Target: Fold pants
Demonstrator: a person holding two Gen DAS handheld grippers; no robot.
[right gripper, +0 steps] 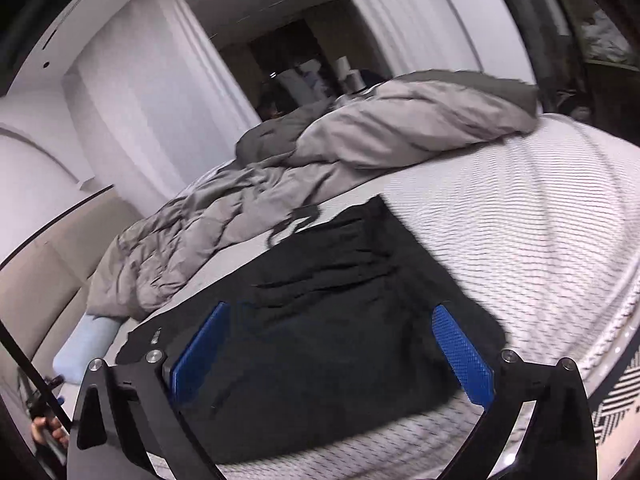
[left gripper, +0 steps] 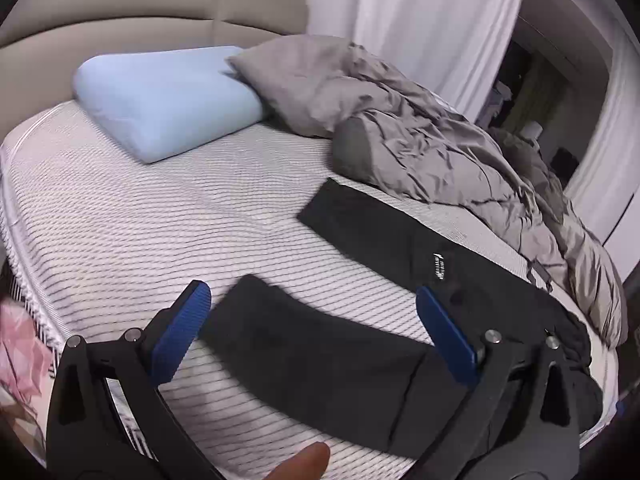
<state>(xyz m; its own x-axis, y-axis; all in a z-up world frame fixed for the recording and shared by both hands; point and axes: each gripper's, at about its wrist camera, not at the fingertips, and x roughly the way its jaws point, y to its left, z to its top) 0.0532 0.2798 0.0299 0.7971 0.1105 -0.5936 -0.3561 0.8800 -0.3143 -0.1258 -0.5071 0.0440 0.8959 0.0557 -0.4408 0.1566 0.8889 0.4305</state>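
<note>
Black pants [left gripper: 400, 248] lie spread near the mattress's [left gripper: 140, 208] front edge, legs still apart, as left gripper [left gripper: 312, 312] and right gripper [right gripper: 332, 328] hover empty, jaws wide; next: laying one leg over the other.

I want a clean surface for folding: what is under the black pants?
The black pants lie on the striped mattress, bare around them. Whatever is directly beneath the fabric is covered.
</note>
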